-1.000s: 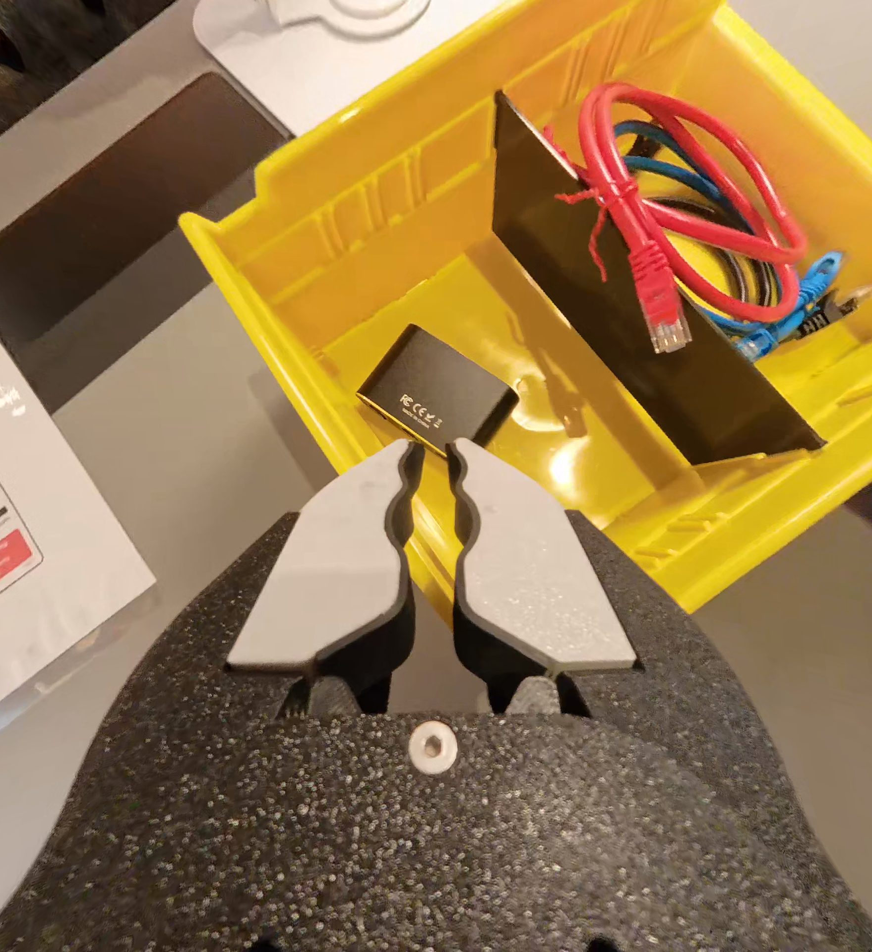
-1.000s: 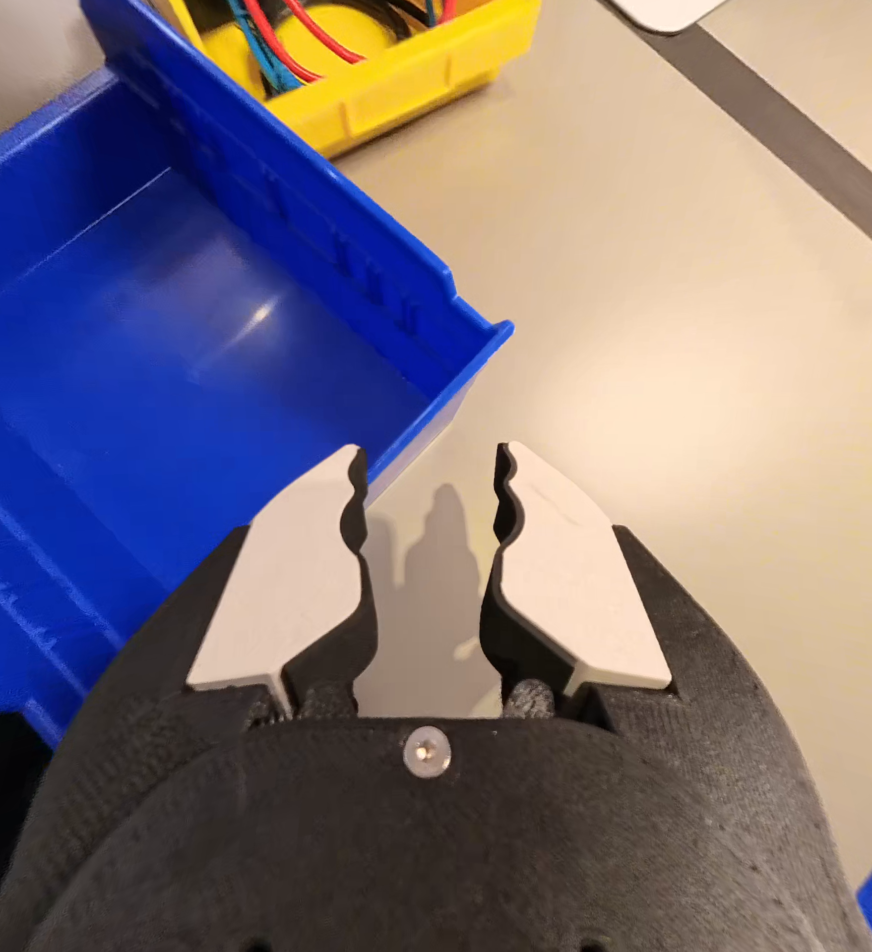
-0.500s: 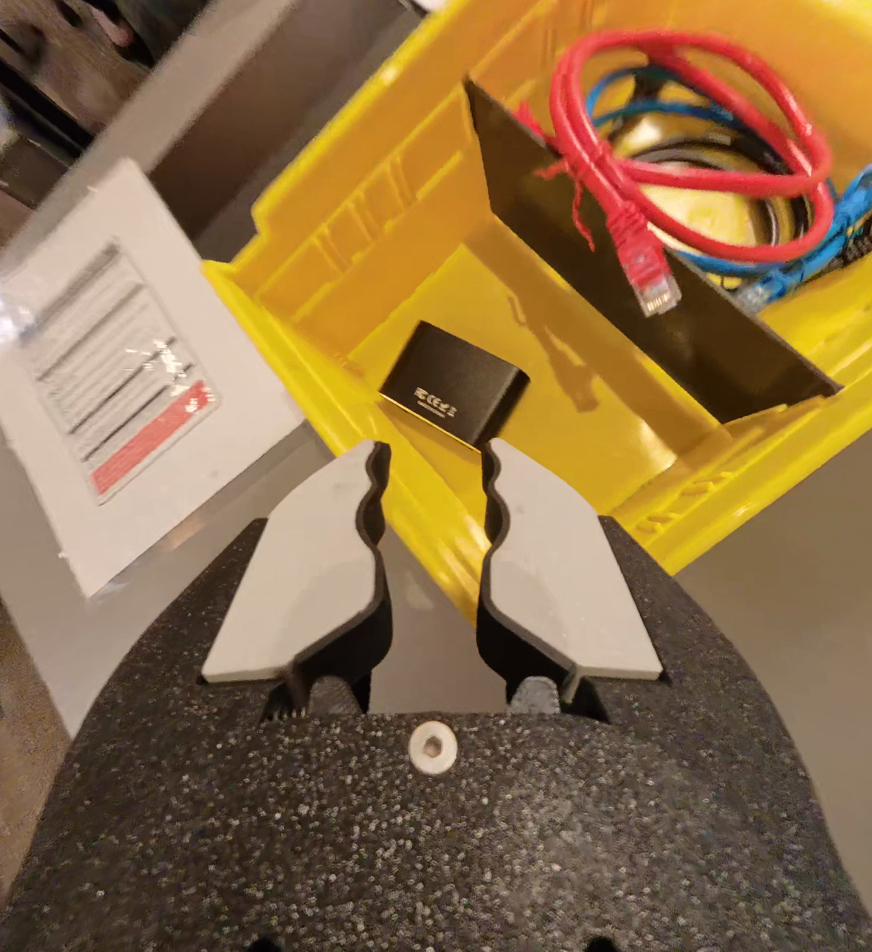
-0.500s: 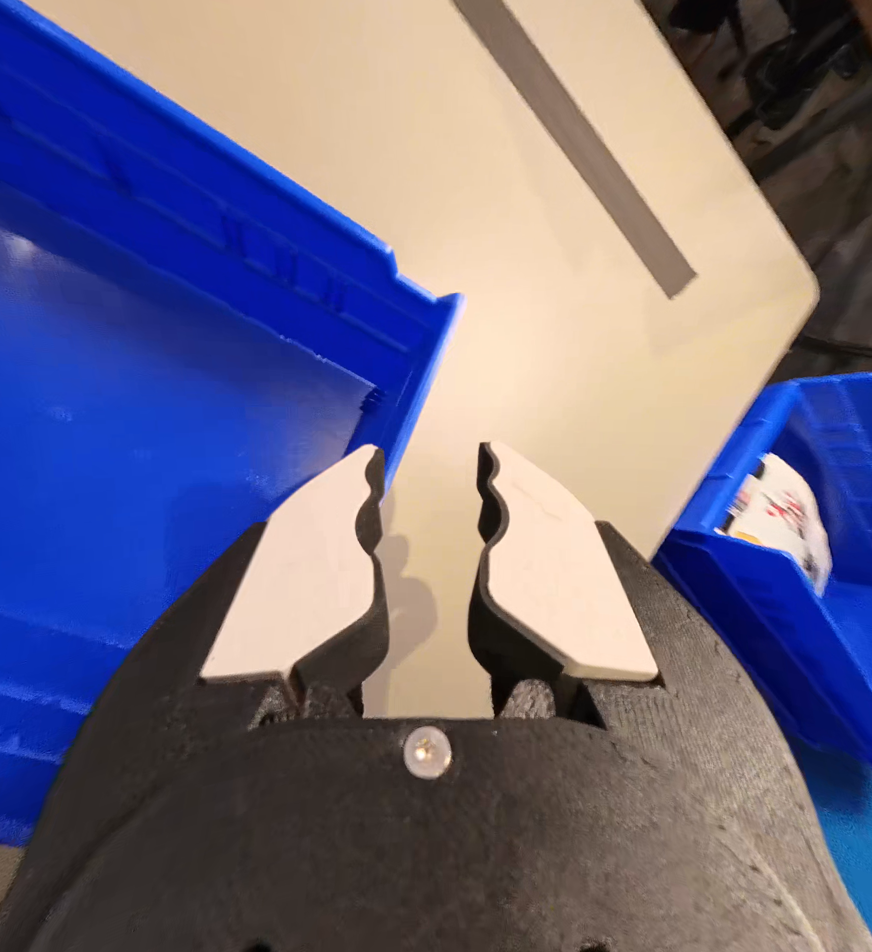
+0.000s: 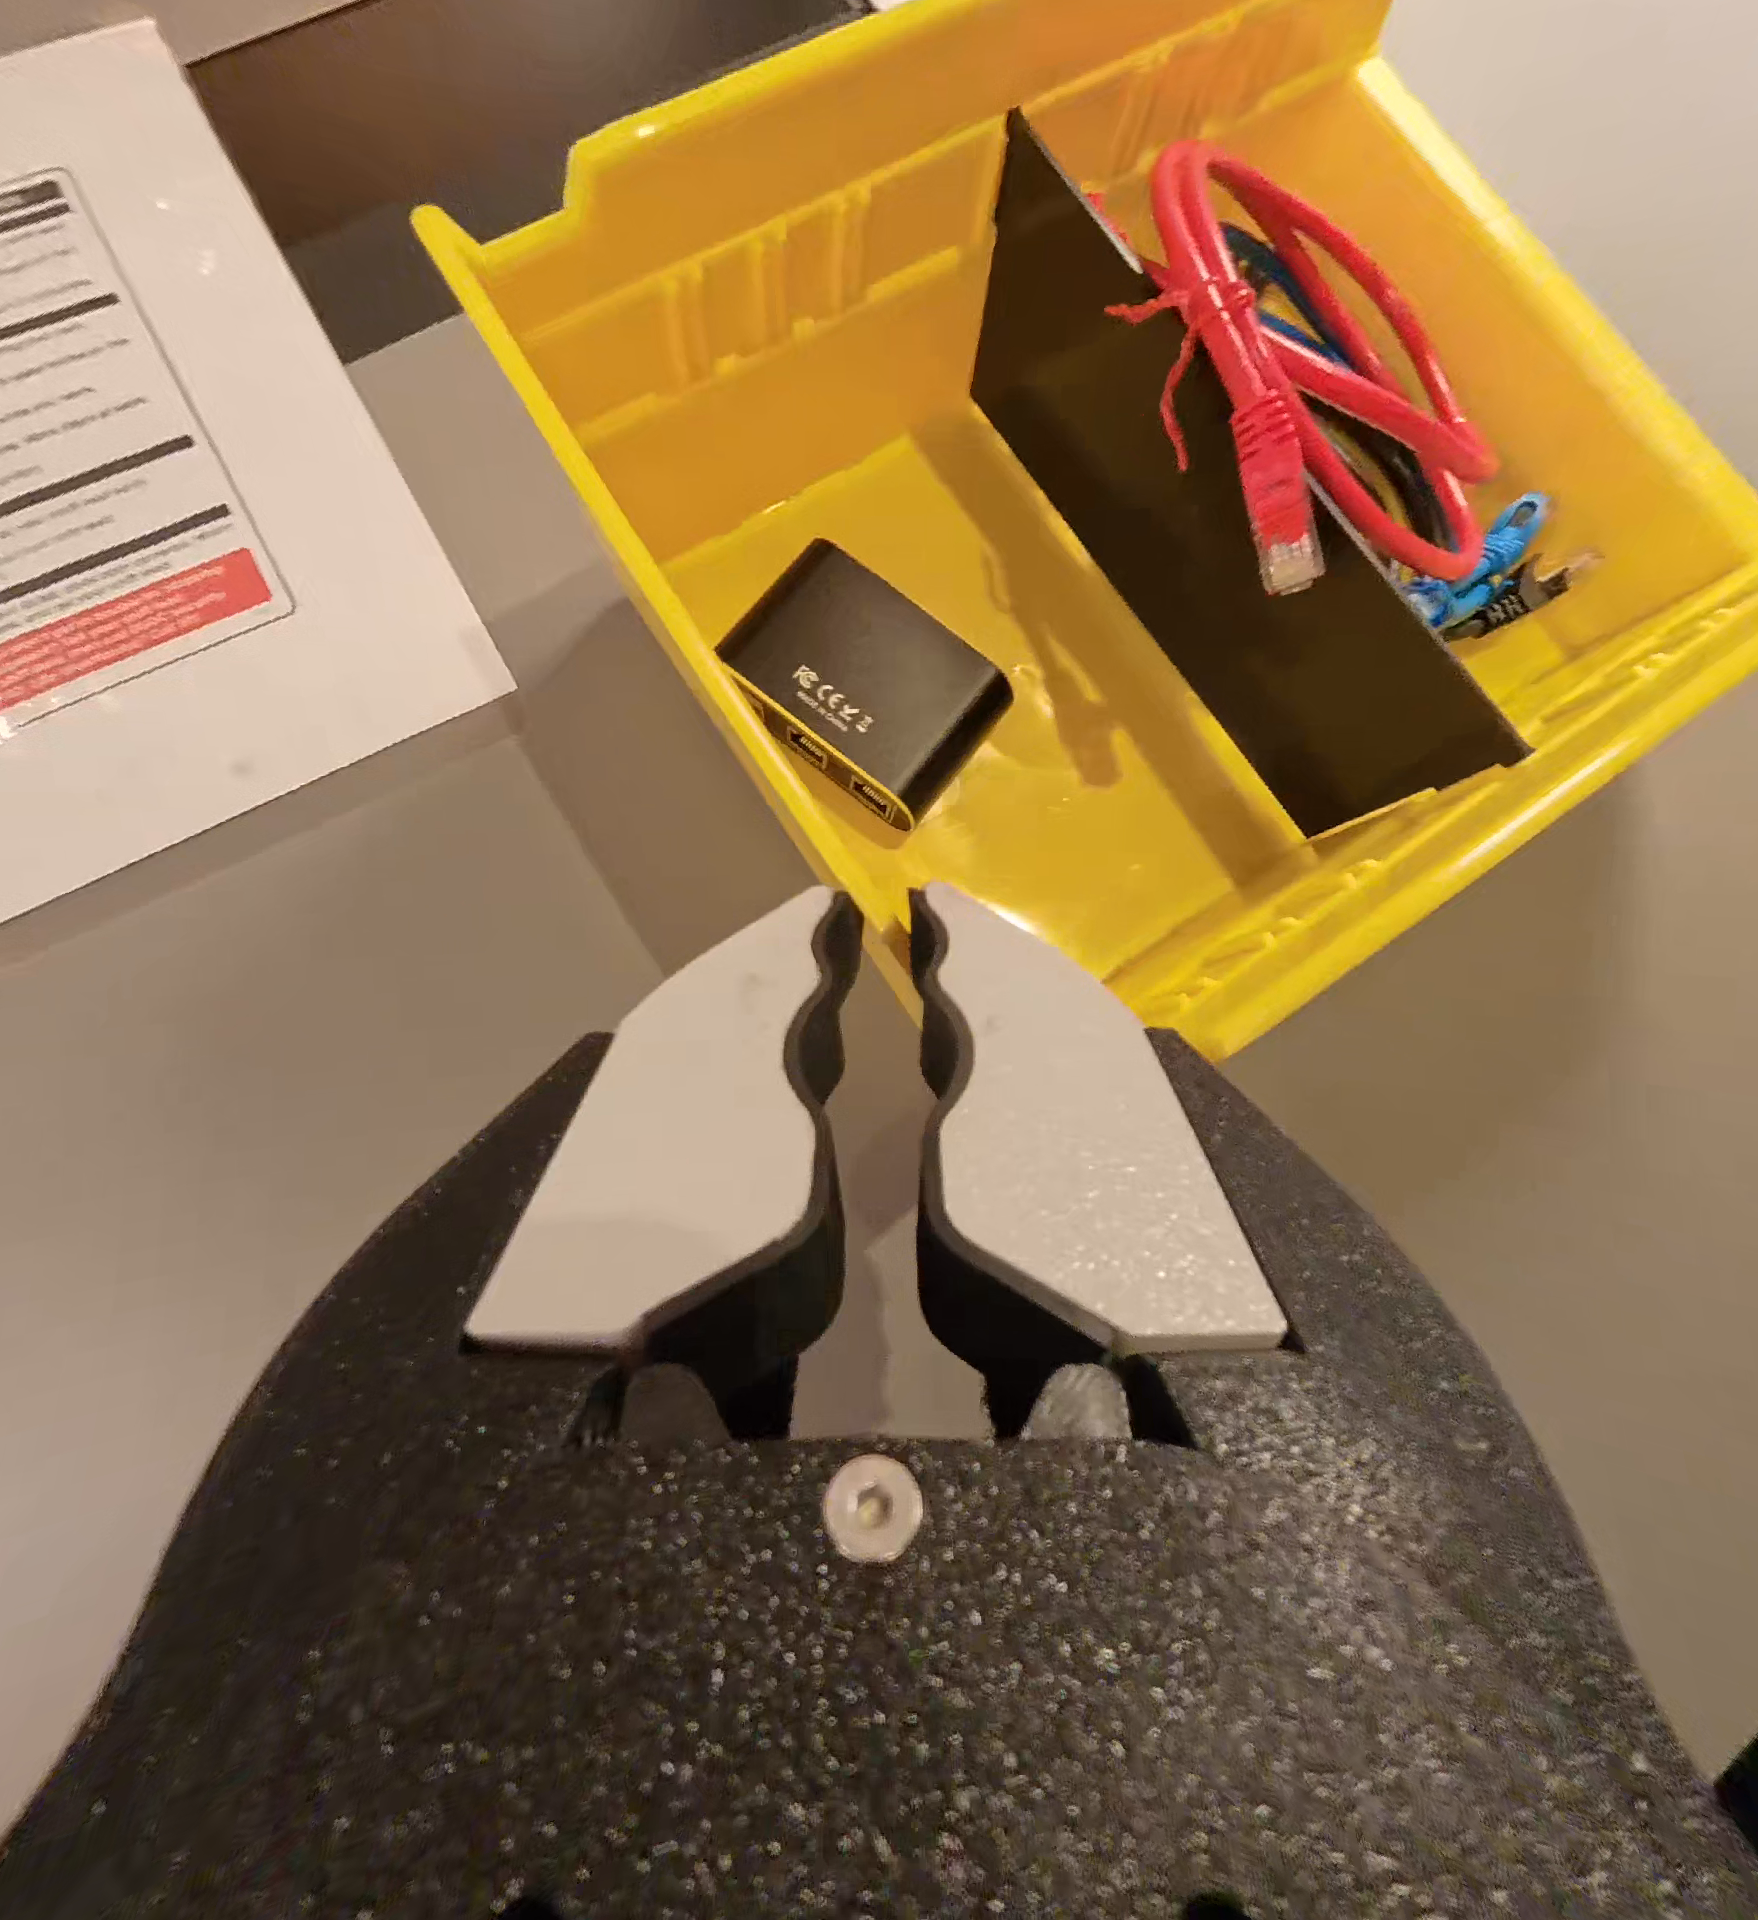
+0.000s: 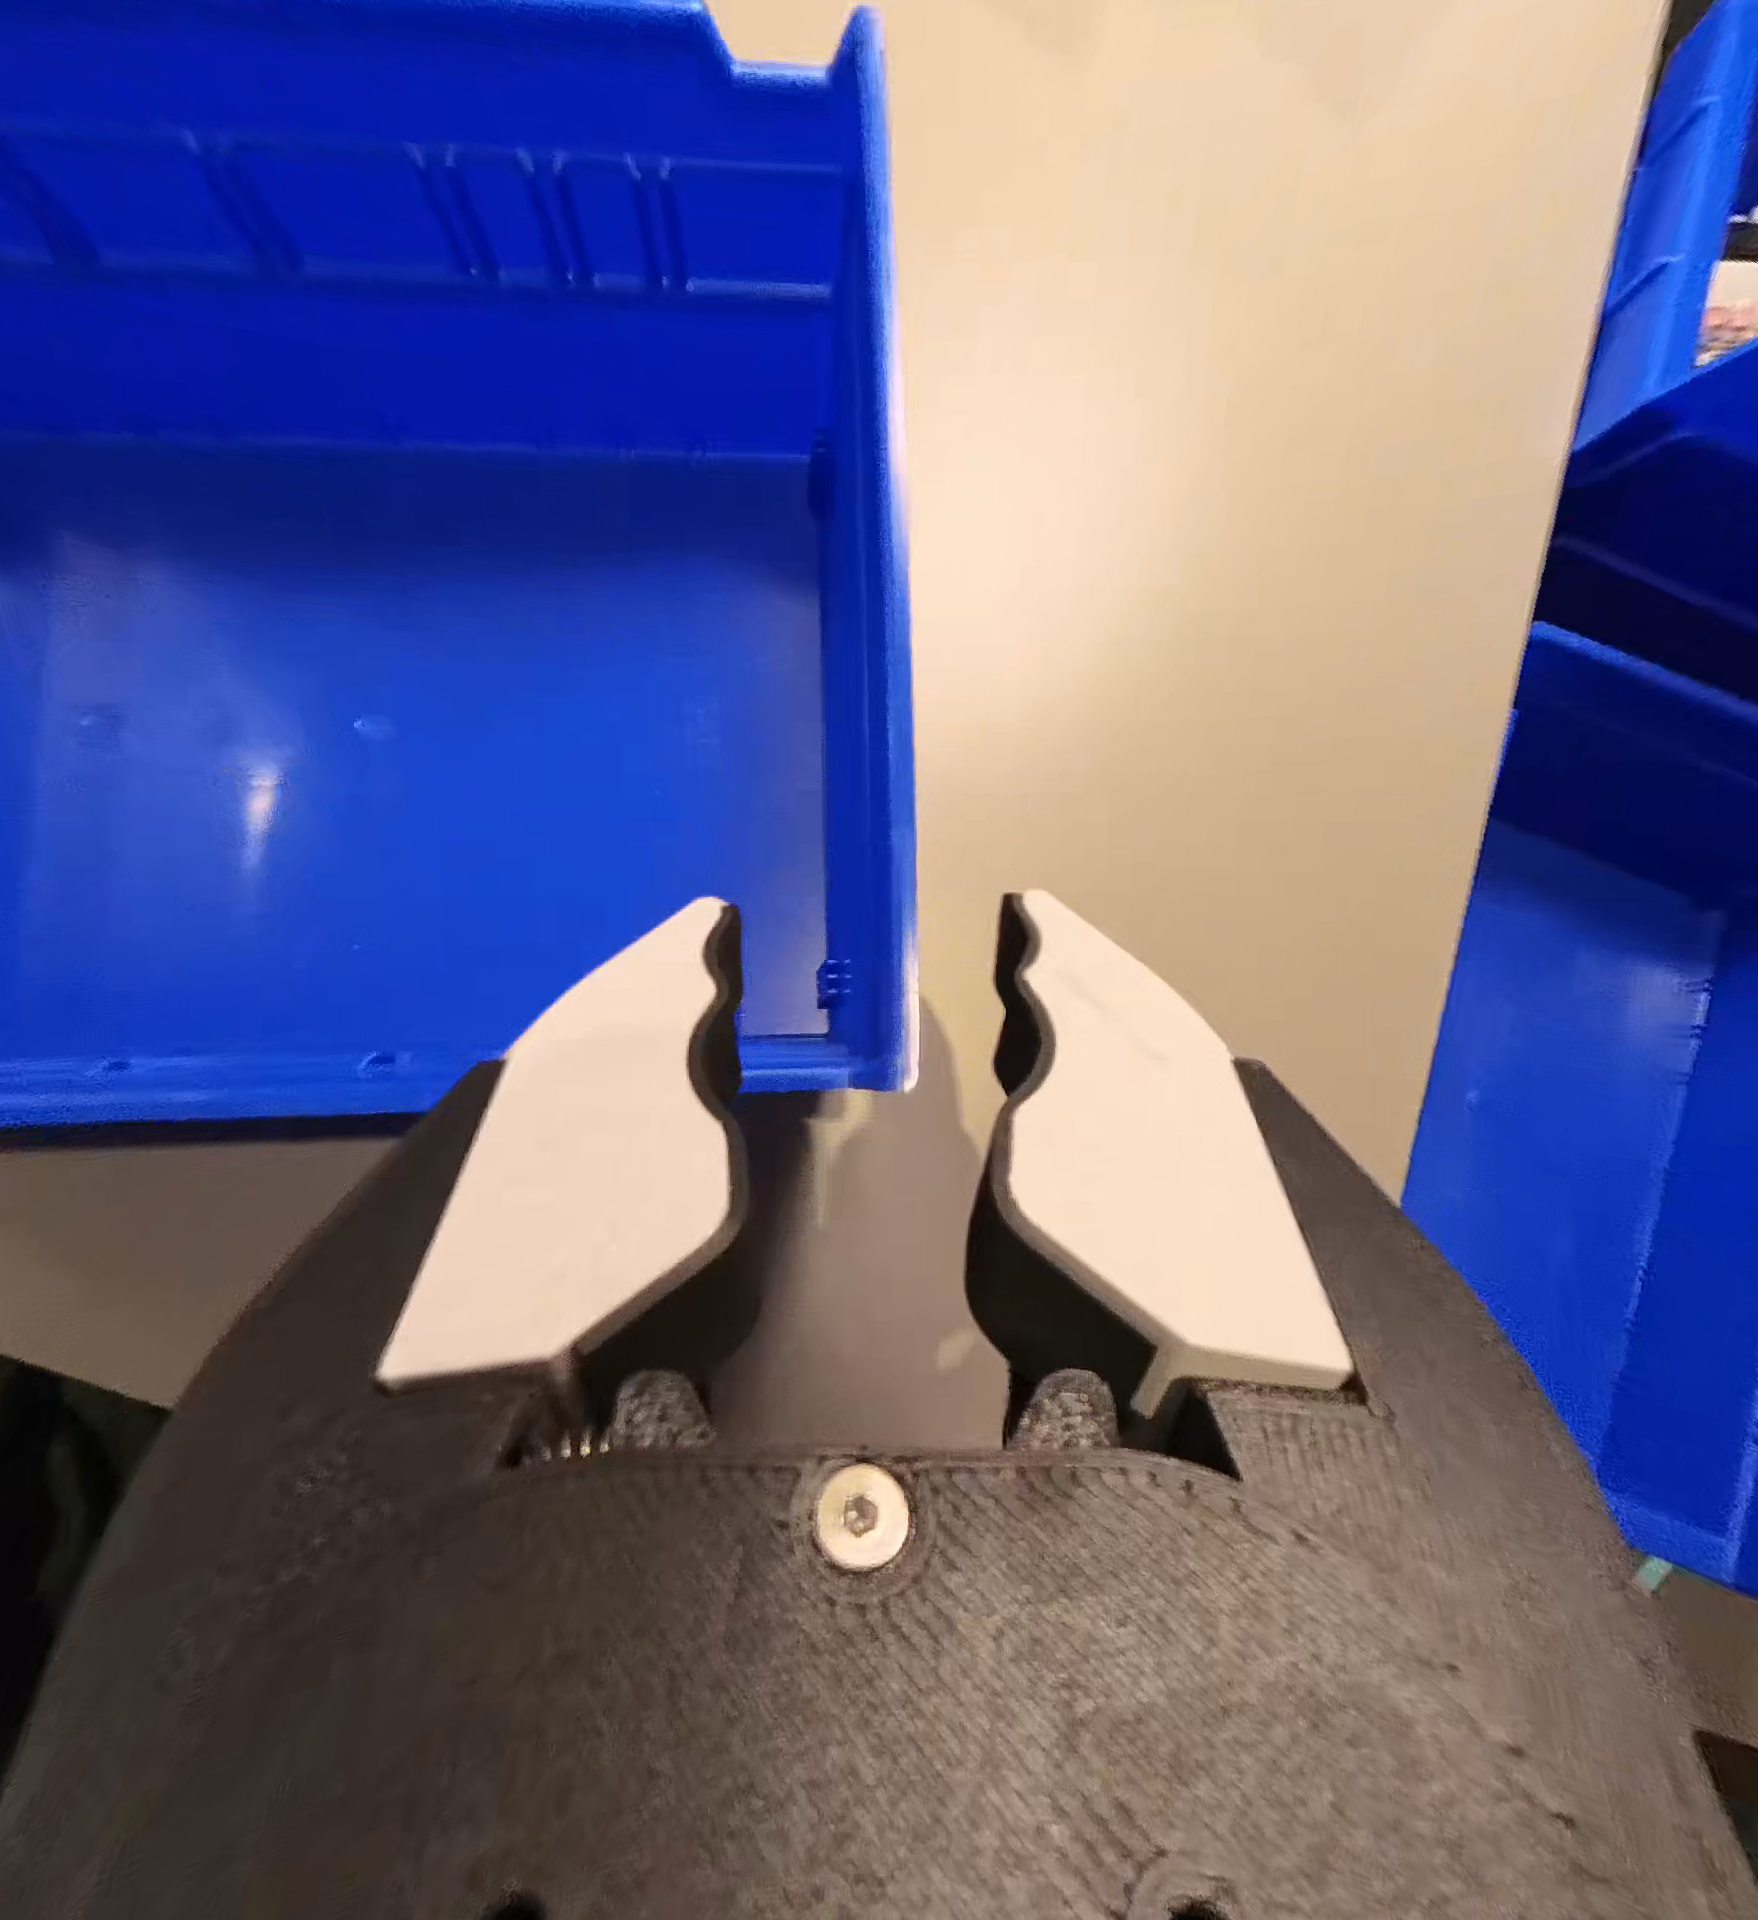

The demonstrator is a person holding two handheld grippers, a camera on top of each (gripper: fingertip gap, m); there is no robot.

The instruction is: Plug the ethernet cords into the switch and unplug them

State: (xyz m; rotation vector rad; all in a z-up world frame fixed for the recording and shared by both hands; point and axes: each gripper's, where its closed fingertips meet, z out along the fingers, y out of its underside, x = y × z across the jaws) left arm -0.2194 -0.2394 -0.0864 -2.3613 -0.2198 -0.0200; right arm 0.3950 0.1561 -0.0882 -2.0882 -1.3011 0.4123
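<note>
One yellow bin holds one black switch, one black divider and one red cord atop other cords. One printed sheet lies alongside. Two blue bins: one, another.

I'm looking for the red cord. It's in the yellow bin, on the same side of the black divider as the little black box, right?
Not quite. The left wrist view shows the red cord in the yellow bin, but across the black divider from the black box.
</note>
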